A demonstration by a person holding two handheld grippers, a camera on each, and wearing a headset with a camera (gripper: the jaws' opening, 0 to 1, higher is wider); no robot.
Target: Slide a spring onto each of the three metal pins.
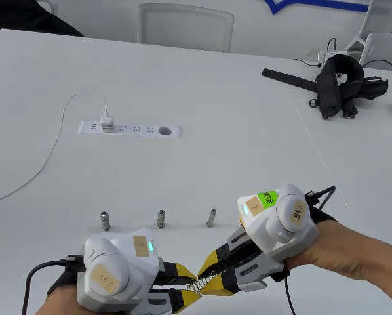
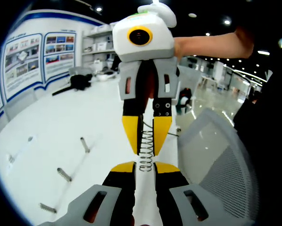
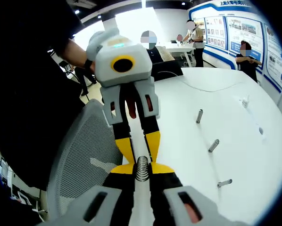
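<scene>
Near edge is tight for you: your left gripper (image 1: 185, 293) and right gripper (image 1: 210, 278) meet tip to tip, with one spring (image 1: 197, 285) pinched by both and bridging them. A mesh chair (image 2: 226, 160) sits close on the side away from the table. Just beyond the tips, three pins (image 1: 161, 218) stand upright in a row, well apart, with gaps between them. Past them lies open tabletop (image 1: 235, 151) up to the power strip (image 1: 129, 129). Its cable (image 1: 52, 152) trails left. Black gear (image 1: 340, 82) lies far right, well clear.
</scene>
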